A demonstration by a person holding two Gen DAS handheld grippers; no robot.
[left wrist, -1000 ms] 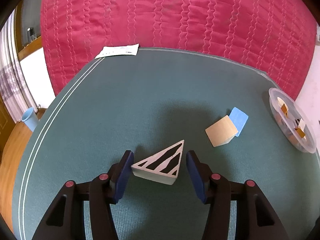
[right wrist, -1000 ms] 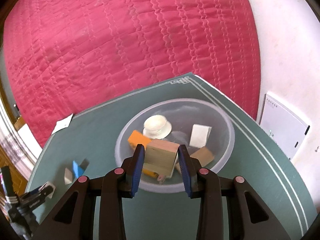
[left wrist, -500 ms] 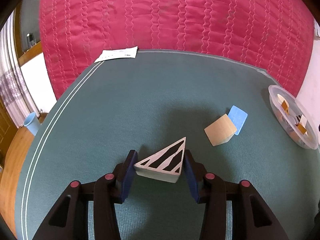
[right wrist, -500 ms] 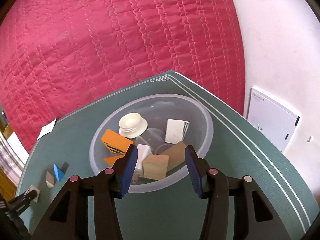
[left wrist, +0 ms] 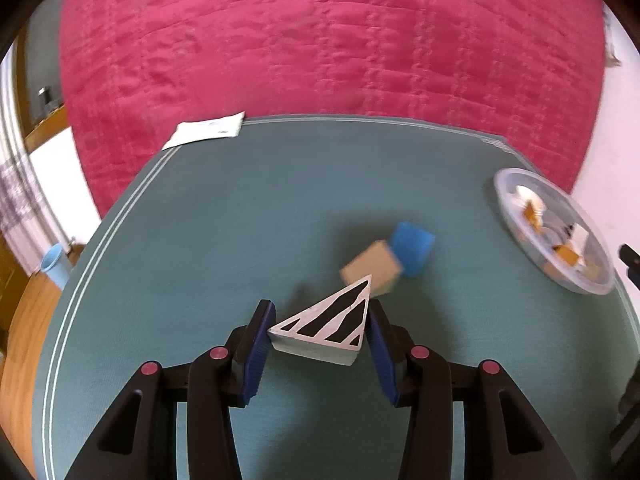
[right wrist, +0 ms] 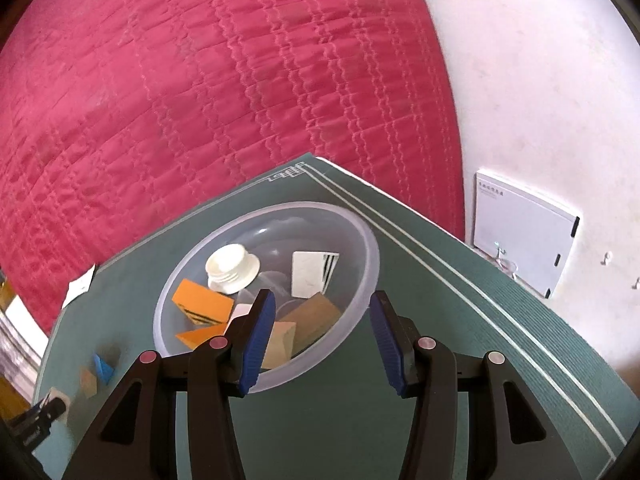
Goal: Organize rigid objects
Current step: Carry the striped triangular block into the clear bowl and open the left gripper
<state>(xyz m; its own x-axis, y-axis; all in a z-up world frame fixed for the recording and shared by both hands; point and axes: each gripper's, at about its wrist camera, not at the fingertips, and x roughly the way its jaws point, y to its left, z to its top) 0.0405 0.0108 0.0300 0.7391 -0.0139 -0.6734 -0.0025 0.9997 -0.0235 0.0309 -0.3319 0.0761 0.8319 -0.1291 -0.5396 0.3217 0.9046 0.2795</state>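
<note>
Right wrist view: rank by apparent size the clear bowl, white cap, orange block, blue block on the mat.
1. clear bowl
2. orange block and white cap: look alike, not ranked
3. blue block, smallest, though it lies farther off at the frame edge

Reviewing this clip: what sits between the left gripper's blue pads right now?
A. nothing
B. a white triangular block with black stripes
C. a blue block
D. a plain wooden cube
B: in the left wrist view the left gripper has its pads pressed against both sides of the striped triangular block.
</note>
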